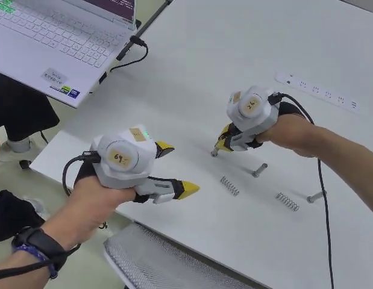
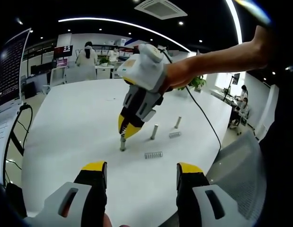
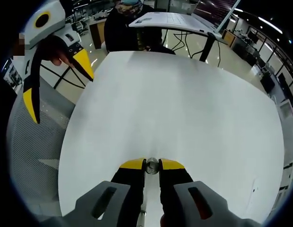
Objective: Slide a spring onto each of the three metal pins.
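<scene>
Three short metal pins stand on the white table: left pin (image 1: 214,153), middle pin (image 1: 259,170), right pin (image 1: 316,196). My right gripper (image 1: 221,145) points down at the left pin, shut on a spring (image 3: 152,165) held over the pin's top (image 2: 122,142). Two loose springs lie flat, one (image 1: 229,185) in front of the middle pin and one (image 1: 287,201) beside the right pin. My left gripper (image 1: 177,168) hovers open to the left, nothing between its yellow fingertips (image 2: 94,166). It also appears at the left of the right gripper view (image 3: 58,85).
A white laptop (image 1: 53,36) with a black cable (image 1: 135,51) sits at the far left. A white power strip (image 1: 319,91) lies at the back right. A mesh chair (image 1: 162,262) stands against the table's near edge. People sit at distant desks (image 2: 87,54).
</scene>
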Motion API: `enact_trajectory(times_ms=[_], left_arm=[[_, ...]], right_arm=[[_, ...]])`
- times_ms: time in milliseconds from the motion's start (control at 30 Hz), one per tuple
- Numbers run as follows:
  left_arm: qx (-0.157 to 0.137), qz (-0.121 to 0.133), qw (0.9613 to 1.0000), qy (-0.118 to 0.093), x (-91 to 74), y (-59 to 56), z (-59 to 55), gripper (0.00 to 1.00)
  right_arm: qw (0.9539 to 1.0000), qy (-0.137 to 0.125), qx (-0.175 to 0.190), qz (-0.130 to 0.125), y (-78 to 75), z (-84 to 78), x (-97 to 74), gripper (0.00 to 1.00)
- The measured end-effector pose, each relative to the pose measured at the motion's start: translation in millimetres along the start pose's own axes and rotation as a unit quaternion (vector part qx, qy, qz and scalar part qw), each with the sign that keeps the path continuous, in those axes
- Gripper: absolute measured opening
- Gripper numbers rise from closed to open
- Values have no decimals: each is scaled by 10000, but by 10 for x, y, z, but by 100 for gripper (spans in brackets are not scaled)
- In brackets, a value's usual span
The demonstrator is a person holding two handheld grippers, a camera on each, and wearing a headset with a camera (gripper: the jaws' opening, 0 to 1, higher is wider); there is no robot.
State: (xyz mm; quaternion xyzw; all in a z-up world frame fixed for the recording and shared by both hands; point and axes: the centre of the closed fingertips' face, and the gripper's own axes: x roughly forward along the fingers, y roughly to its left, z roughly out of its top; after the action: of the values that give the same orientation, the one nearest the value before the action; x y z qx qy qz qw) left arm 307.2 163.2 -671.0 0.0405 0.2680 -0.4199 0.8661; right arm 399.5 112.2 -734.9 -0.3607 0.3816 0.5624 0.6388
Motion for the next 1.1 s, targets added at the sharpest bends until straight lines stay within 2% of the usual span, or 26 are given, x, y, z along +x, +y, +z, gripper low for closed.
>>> enact_trajectory(times_ms=[667, 867, 1100], left_arm=[[-5, -29, 10000, 36, 22, 14, 21, 55], [28, -50, 10000, 79, 29, 23, 16, 55], [70, -105, 9999, 96, 38, -5, 26, 55]], right_arm=[[9996, 216, -96, 168, 39, -72, 262, 9], [9995, 249, -92, 175, 42, -84, 274, 10], [9996, 237, -38, 160, 54, -85, 229, 15]])
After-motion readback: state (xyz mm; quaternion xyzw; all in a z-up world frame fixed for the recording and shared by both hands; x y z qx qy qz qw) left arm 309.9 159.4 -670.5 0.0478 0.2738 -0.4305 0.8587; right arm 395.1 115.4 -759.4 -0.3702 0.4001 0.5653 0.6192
